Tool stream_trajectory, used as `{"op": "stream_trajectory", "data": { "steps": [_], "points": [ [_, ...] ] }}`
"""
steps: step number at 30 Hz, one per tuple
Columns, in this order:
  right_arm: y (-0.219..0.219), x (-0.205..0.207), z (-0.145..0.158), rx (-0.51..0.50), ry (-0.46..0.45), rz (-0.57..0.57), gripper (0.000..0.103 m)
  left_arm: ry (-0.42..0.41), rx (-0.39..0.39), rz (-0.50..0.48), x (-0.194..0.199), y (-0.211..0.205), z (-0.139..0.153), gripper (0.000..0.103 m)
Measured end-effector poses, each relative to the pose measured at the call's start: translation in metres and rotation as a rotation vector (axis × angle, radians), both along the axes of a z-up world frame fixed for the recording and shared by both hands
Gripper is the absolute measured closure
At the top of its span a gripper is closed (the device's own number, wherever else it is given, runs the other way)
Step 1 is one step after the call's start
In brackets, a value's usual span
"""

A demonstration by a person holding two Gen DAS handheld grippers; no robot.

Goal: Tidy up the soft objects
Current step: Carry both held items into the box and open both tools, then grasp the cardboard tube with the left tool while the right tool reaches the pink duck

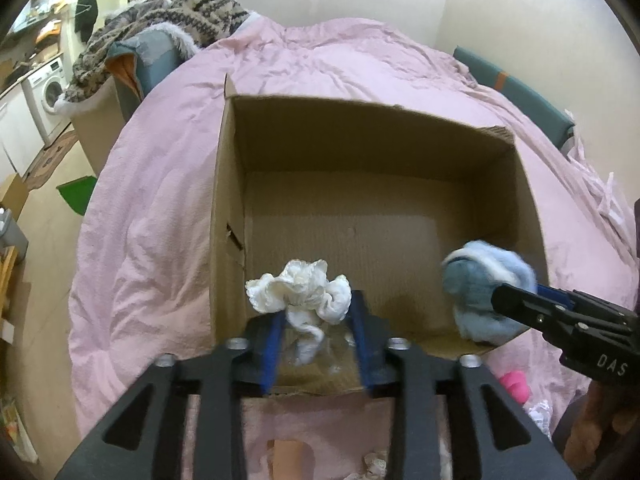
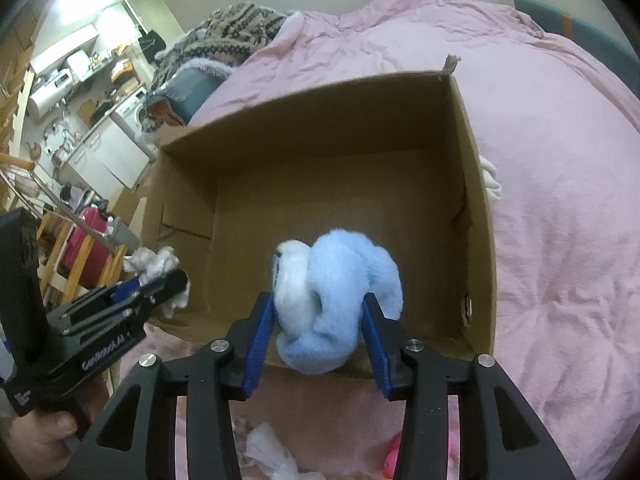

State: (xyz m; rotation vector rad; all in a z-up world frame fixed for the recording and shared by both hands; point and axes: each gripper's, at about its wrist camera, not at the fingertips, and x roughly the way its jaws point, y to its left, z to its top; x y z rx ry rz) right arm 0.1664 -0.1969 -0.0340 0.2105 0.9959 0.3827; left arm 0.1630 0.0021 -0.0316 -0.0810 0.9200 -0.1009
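An open cardboard box (image 1: 228,184) (image 2: 476,184) sits on a pink bed cover, with nothing on its floor. My left gripper (image 1: 318,312) is shut on a crumpled white cloth (image 1: 300,292) and holds it over the box's near edge; the cloth also shows in the right wrist view (image 2: 156,264). My right gripper (image 2: 320,312) is shut on a fluffy light blue soft item (image 2: 340,292) over the box's near edge; the same item shows in the left wrist view (image 1: 484,280) at the box's right side.
The pink bed cover (image 1: 152,200) surrounds the box. A patterned knit and a blue garment (image 1: 160,20) lie at the far left. Small pink and white items (image 2: 400,452) lie on the cover near me. A white cloth (image 2: 490,178) lies behind the box's right wall.
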Motion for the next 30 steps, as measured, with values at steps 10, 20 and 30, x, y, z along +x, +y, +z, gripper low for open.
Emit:
{"op": "stream_trajectory", "data": {
  "steps": [10, 20, 30],
  "points": [
    [-0.012, -0.017, 0.026, 0.036, -0.077, -0.034, 0.015, -0.086, 0.015, -0.009, -0.022, 0.004, 0.027, 0.034],
    [-0.021, -0.045, 0.041, 0.057, -0.067, -0.017, 0.006, -0.069, -0.022, 0.041, -0.053, 0.023, 0.045, 0.034],
    [-0.034, -0.067, 0.042, 0.078, -0.03, -0.027, 0.006, 0.022, -0.059, 0.113, -0.081, 0.052, 0.043, 0.034]
  ]
}}
